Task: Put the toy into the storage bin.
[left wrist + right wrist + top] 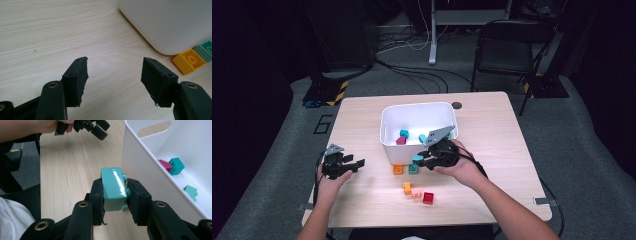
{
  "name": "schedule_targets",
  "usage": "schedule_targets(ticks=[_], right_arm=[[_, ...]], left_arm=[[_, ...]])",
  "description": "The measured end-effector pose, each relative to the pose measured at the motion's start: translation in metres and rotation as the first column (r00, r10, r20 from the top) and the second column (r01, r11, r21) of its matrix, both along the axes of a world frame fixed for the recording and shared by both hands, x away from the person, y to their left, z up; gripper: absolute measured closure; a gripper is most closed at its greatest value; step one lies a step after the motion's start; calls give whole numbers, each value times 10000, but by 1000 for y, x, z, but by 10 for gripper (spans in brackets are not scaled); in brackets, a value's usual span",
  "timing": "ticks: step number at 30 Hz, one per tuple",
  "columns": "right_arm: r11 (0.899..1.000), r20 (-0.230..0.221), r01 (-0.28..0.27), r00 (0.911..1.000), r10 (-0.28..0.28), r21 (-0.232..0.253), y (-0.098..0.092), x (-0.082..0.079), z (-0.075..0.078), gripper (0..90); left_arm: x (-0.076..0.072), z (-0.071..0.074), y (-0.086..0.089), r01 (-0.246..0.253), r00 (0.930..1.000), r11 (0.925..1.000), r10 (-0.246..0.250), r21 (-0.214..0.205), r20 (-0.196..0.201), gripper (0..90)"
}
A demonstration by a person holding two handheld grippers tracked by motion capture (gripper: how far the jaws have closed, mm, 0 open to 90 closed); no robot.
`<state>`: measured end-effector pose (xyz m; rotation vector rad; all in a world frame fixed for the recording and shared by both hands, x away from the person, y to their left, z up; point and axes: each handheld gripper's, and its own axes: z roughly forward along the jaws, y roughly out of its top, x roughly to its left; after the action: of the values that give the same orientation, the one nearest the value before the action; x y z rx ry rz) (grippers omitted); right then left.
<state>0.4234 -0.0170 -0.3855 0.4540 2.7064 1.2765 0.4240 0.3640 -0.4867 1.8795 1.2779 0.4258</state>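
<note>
Two handheld grippers are working at a pale wooden table beside a white plastic bin. The right gripper is clamping its black jaws firmly on a teal brick, which is sitting upright between the pads with its studs facing one jaw. In the high view the right gripper is hovering just in front of the bin's near wall, with the teal brick at its tip, above the tabletop.

The left gripper is standing with its jaws wide apart and nothing between them, only bare wood showing in the gap. In the high view the left gripper is lying low at the table's left side, well apart from the bin.

The bin is holding three small bricks: a magenta brick touching a blue-green cube, and a paler green brick lying apart from them.

On the table outside the bin, an orange brick and a green brick are sitting side by side just against its near wall. Nearer the person, a yellow brick, a pink brick and a red brick are lying in a short row.
</note>
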Motion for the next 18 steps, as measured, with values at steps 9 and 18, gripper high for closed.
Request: schedule_targets(ticks=[9,18], right_arm=[[9996,338,41,9994,-51,292,-3,5,37,670],[9988,525,425,9977,-438,260,-7,23,56,670]], left_arm=[[0,0,1,-20,10000,10000,20,-40,-5,376],[-1,1,2,-45,10000,10000,45,-59,-3,376]])
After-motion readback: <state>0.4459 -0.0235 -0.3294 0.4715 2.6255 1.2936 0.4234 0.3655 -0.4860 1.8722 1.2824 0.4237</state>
